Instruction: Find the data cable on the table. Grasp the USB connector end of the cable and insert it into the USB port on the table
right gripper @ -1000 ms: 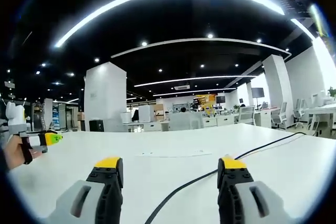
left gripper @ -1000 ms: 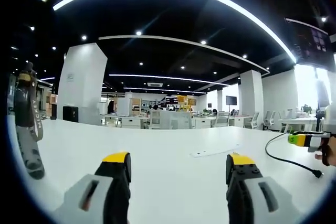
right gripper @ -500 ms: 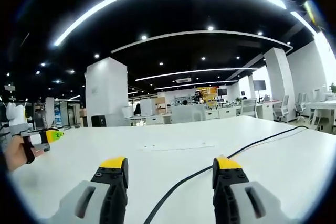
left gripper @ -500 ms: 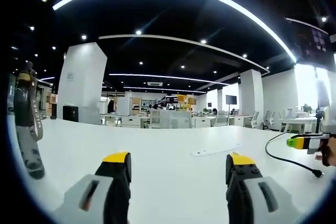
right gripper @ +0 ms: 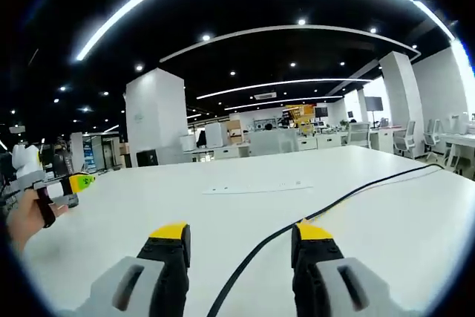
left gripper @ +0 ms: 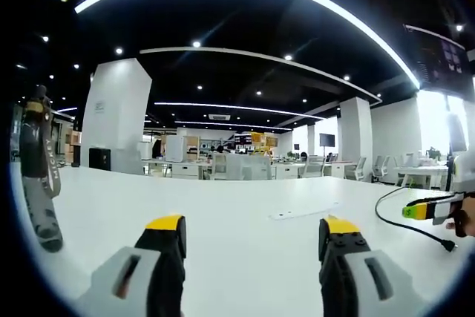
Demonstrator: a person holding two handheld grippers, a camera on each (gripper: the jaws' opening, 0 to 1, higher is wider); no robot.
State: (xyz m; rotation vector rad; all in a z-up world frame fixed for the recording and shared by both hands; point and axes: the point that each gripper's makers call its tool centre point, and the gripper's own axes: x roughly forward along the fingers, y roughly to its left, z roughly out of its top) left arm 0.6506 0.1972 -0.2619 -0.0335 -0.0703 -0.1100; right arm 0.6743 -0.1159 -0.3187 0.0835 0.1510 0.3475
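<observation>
Here the left gripper (left gripper: 251, 228) and right gripper (right gripper: 240, 232) gape empty, black cable (right gripper: 356, 198) lying between the right jaws.

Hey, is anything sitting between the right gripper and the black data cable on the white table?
Nothing visible does. The black data cable lies on the bare white table and runs between the open jaws of the right gripper, with no object in that gap.

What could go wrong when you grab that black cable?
The black cable runs between the open jaws of the right hand-held gripper, so it might pinch the middle instead of the connector end. That end looks small and lies on the white table, so it could slip.
</observation>
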